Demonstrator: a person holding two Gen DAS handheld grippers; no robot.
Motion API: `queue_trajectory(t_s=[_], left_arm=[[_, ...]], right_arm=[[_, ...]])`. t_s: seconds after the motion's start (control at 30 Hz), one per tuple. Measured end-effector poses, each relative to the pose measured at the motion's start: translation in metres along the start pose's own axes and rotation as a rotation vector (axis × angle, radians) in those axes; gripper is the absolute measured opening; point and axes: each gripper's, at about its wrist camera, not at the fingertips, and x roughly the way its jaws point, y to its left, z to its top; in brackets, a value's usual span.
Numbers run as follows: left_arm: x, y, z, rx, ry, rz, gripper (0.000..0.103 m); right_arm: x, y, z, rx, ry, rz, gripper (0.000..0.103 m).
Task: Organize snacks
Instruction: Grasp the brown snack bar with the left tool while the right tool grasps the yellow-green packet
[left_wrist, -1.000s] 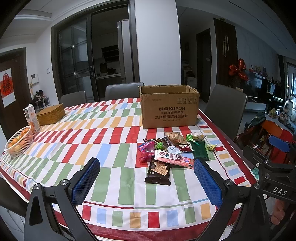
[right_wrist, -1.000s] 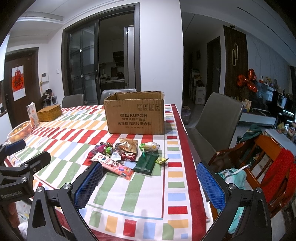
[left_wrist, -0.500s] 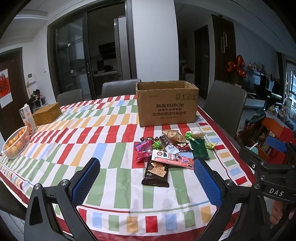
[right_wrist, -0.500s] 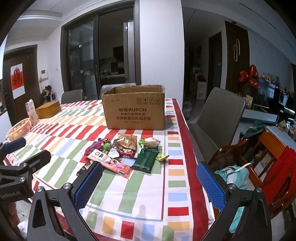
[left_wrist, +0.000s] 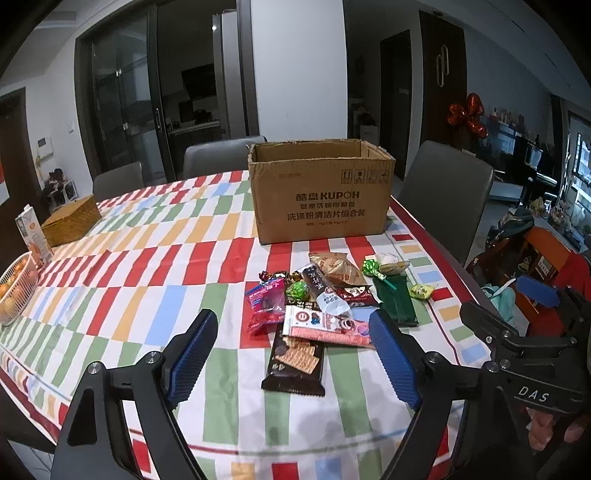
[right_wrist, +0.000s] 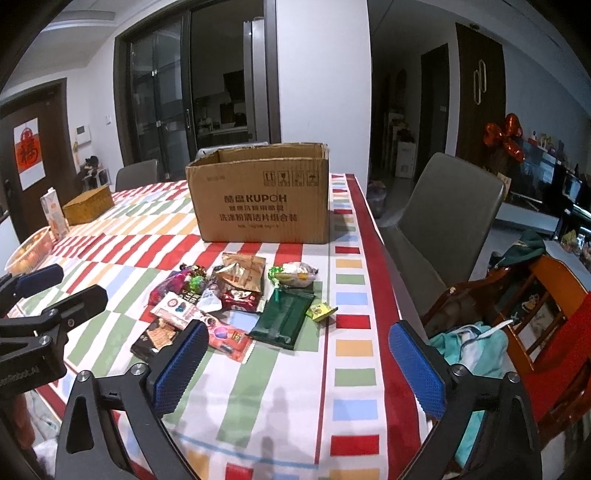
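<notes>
A pile of snack packets (left_wrist: 325, 295) lies on the striped tablecloth in front of an open cardboard box (left_wrist: 320, 192). The pile also shows in the right wrist view (right_wrist: 236, 295), with the box (right_wrist: 262, 195) behind it. A dark biscuit packet (left_wrist: 295, 363) lies nearest me, a dark green packet (right_wrist: 282, 319) on the right. My left gripper (left_wrist: 293, 354) is open and empty, just above the near side of the pile. My right gripper (right_wrist: 299, 363) is open and empty, over the table's front right part.
A wicker box (left_wrist: 70, 221), a carton (left_wrist: 31, 234) and a basket of oranges (left_wrist: 14, 291) stand at the table's left. Grey chairs (right_wrist: 443, 221) stand around the table. A wooden chair with clothes (right_wrist: 517, 325) is at the right.
Both grippers have moved forward toward the snack pile and box, which look larger now. Both stay open and empty.
</notes>
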Motion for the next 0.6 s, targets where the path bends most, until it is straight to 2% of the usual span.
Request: queue_trajectory(t_s=[0.33, 0.6], left_arm=[[0.045, -0.012, 0.017, 0.012, 0.067, -0.042, 0.070], [0.083, -0.019, 0.024, 0.001, 0.139, -0.066, 0.057]], right_arm=[[0.042, -0.012, 0.012, 0.026, 0.068, 0.023, 0.086], [0.075, -0.021, 0.013, 0.041, 0.133, 0.048, 0.072]])
